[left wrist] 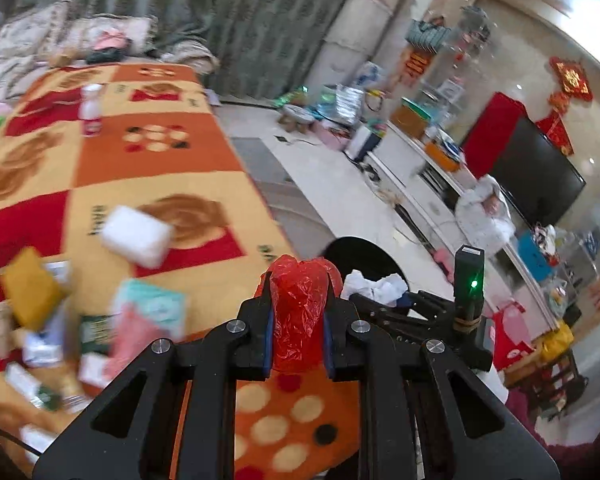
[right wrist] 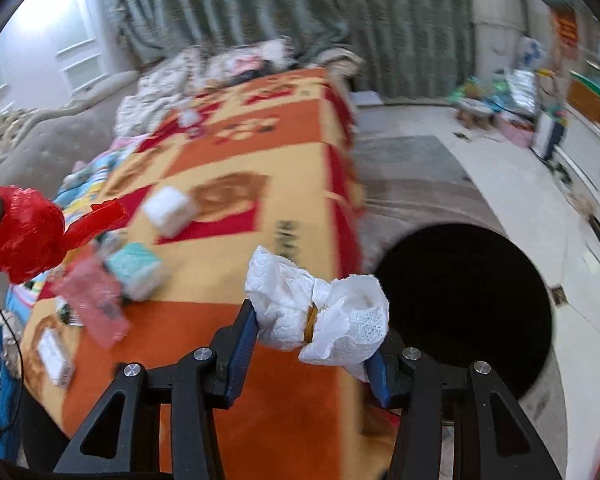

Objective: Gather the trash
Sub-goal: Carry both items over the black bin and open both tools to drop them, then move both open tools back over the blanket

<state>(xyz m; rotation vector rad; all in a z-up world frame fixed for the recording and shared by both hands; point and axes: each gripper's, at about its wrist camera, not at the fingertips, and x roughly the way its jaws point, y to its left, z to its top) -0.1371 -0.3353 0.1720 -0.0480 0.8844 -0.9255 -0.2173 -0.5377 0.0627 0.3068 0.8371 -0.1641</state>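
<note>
My left gripper is shut on a crumpled red plastic bag, held above the orange and red patterned table cover. The same red plastic bag shows at the far left of the right wrist view. My right gripper is shut on a wad of crumpled white tissue with a yellowish bit in its folds. It hangs over the table's right edge, next to a round black bin on the floor. In the left wrist view the black bin lies just beyond the bag, with the white tissue and the right gripper in front of it.
On the table lie a white tissue pack, a teal pack, pink wrapping, a yellow packet, small boxes and a bottle. A TV stand and clutter line the far wall. Green curtains hang behind.
</note>
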